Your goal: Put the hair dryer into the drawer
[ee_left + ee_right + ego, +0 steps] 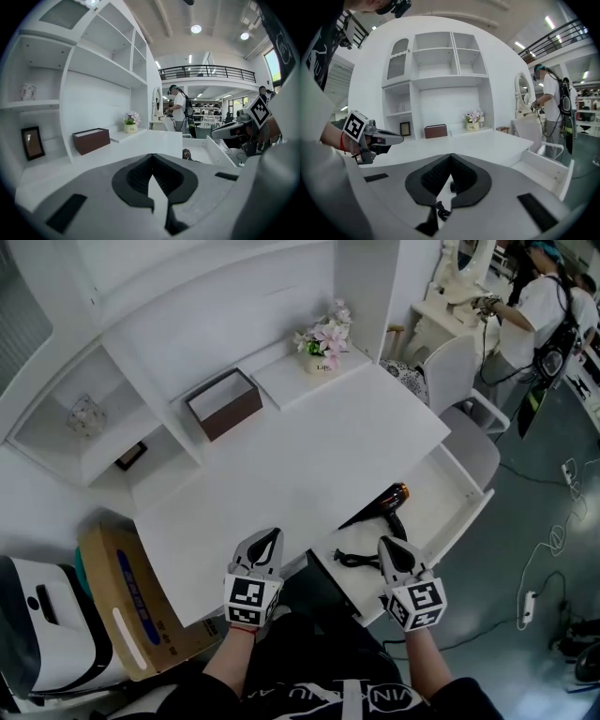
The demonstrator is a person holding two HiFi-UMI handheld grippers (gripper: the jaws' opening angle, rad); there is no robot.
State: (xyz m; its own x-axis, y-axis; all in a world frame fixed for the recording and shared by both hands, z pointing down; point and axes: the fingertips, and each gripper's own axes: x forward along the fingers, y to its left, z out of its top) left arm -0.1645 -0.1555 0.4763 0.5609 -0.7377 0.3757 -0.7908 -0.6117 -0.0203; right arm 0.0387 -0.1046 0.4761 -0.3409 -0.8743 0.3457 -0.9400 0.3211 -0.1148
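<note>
The black hair dryer [388,502] with an orange end lies inside the open white drawer [454,491] under the desk top, and its black cord [351,559] is coiled at the drawer's near end. My left gripper [270,536] hovers shut and empty over the desk's front edge. Shut too and holding nothing, my right gripper [387,544] hangs above the cord end of the drawer. In the left gripper view the shut jaws [152,159] point along the desk toward the dryer [186,153]. The right gripper view shows its shut jaws [450,158] with the cord [439,210] below them.
A brown box [225,403] and a flower pot [323,339] stand at the back of the desk [281,474]. A picture frame [131,456] and a glass jar [86,413] sit on shelves. A cardboard box [131,601] is at left, a white chair [469,399] and a person [539,306] at right.
</note>
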